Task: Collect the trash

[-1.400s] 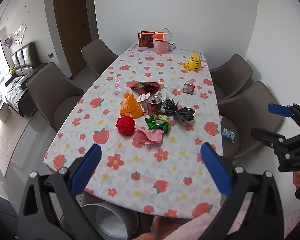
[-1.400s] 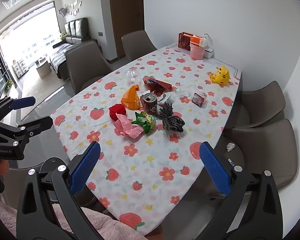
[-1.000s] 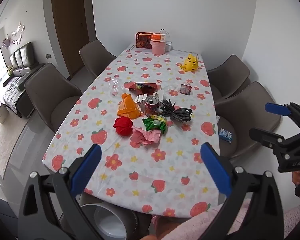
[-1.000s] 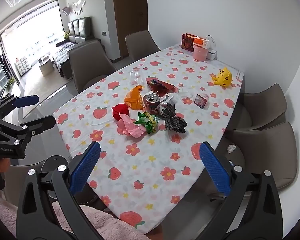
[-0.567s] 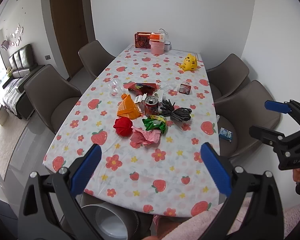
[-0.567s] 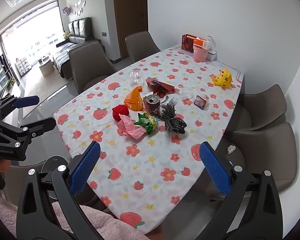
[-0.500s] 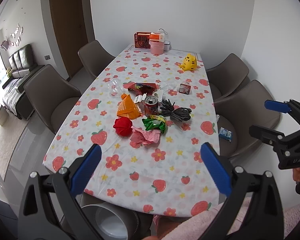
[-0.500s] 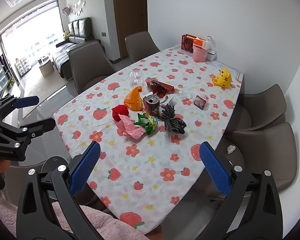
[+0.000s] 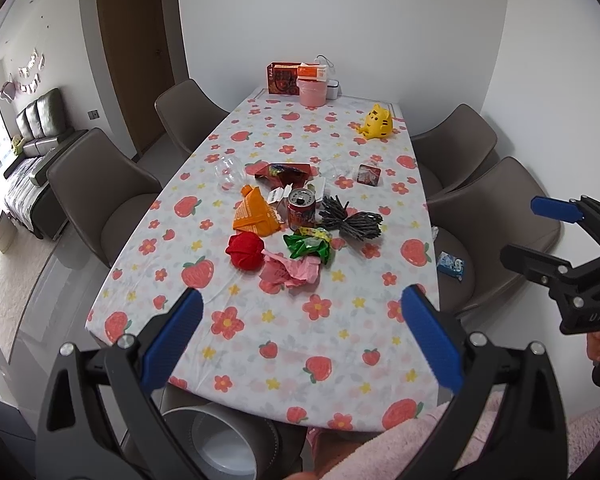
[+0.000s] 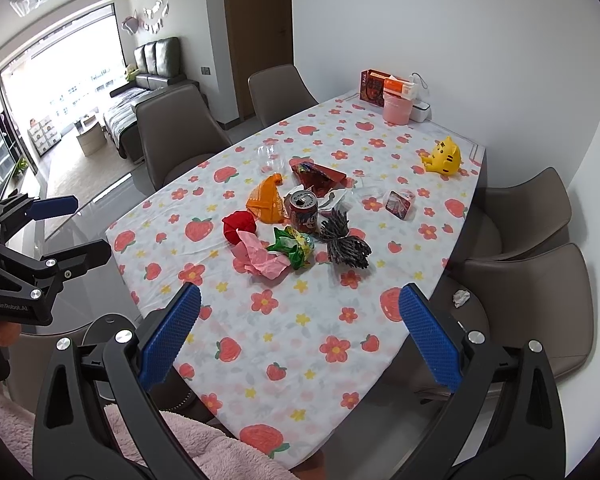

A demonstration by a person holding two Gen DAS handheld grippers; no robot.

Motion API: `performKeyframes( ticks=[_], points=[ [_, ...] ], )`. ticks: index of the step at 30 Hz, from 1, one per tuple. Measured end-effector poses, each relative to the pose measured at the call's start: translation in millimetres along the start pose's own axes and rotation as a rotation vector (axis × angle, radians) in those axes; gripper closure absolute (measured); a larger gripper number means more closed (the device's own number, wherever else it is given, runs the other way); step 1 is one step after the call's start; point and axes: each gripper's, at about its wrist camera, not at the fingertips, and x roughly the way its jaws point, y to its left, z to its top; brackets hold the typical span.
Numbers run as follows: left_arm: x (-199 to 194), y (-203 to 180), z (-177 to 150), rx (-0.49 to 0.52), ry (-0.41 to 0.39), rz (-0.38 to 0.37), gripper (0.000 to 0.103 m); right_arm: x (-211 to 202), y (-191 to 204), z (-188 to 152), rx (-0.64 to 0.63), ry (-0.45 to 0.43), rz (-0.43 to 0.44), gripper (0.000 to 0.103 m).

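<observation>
- while both tools hover short of it, the table [image 9: 284,344] fills most of each view, a long top under a white cloth printed with strawberries and flowers, with brown chairs [image 9: 100,196] along both sides.
- near the table's close end, below its edge in the left wrist view, a round bin [image 9: 224,444] stands with its pale inside showing.
- the left gripper [image 9: 300,332] hangs above the near end of the table, jaws spread wide and released, nothing between the blue pads [image 9: 172,336]; in the right wrist view it shows at the left edge [image 10: 72,226], well off the table's side.
- the right gripper [image 10: 296,330] is likewise wide open and empty, over the near corner; the left wrist view catches it at the right [image 9: 528,232], out above a chair.
- the trash lies in one cluster at mid-table: an orange wrapper [image 9: 254,216], a red crumpled ball [image 9: 245,251] just in front of it, pink crumpled paper [image 9: 292,274] touching a green foil wrapper [image 9: 309,246], and a dark shredded bundle [image 9: 350,220] to the right.
- an opened red can [image 9: 302,209] stands upright in the middle of that cluster, with white paper scraps [image 9: 296,192] and a red flat packet [image 9: 284,172] behind it.
- a clear plastic cup [image 9: 230,172] lies to the left of the packet, and a small square packet [image 9: 369,174] sits apart to the right.
- at the far end are a pink tub [image 9: 312,92], a red box [image 9: 282,80] and a yellow tiger toy [image 9: 377,121].
- a small blue packet [image 9: 451,266] rests on a chair seat on the right.
</observation>
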Motion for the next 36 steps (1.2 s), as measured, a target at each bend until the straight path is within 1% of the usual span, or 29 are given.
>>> performKeyframes(
  ticks=[36],
  points=[
    [0.1, -1.5, 1.0, 0.006, 0.000, 0.001, 0.004, -2.1, 0.0, -1.4, 0.002, -0.004, -0.001, 0.007]
  ],
)
